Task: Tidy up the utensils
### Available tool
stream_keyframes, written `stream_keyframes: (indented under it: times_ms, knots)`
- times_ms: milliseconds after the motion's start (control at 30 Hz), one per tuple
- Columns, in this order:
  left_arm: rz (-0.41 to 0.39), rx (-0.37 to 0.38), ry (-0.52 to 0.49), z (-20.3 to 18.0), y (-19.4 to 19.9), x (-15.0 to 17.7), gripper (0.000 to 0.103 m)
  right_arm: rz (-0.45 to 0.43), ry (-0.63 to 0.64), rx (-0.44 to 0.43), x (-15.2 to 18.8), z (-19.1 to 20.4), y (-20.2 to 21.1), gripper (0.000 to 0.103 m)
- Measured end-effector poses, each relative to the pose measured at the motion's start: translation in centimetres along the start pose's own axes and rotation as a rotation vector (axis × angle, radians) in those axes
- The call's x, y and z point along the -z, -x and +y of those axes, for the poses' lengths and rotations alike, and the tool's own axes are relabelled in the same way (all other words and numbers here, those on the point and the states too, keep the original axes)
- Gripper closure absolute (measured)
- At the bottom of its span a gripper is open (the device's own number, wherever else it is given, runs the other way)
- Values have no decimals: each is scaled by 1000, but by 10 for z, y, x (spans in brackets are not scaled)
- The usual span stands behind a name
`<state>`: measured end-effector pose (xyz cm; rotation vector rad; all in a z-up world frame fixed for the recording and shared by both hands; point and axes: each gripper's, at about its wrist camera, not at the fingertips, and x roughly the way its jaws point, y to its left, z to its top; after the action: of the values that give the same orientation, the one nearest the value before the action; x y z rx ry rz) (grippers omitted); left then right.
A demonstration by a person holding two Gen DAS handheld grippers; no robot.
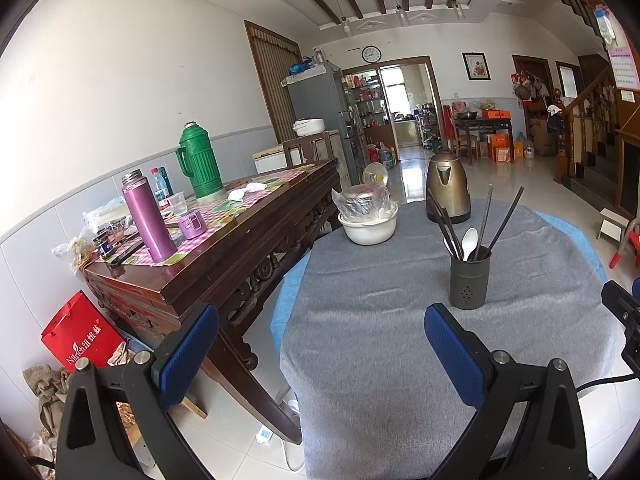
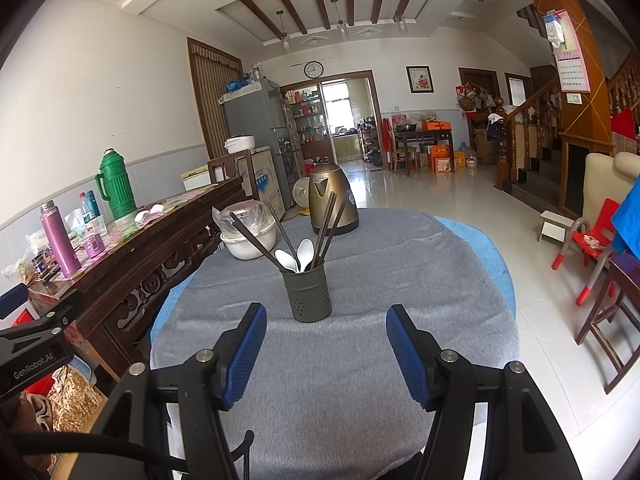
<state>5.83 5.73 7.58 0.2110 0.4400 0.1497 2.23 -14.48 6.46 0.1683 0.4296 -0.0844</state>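
Both sets of fingers spread wide and empty, left gripper and right gripper low over the grey-clothed table. Dark utensil holder upright mid-table, chopsticks and white spoons inside, kettle behind.

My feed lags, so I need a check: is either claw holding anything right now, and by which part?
Nothing is held. The left claw and right claw both stand open and empty, short of the utensil holder with its chopsticks and spoons.

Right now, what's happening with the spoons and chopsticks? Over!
Left gripper and right gripper open, empty. Spoons and chopsticks standing in holder. Path clear.
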Motion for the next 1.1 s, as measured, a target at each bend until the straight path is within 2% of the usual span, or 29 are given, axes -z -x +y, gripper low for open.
stream_keyframes:
  times_ms: [767, 1100]
  knots:
    - [15, -2, 4, 1, -6, 5, 1, 4, 4, -7, 2, 1, -2, 37]
    - [78, 0, 32, 3, -36, 10, 1, 31, 48, -10, -9, 8, -30, 37]
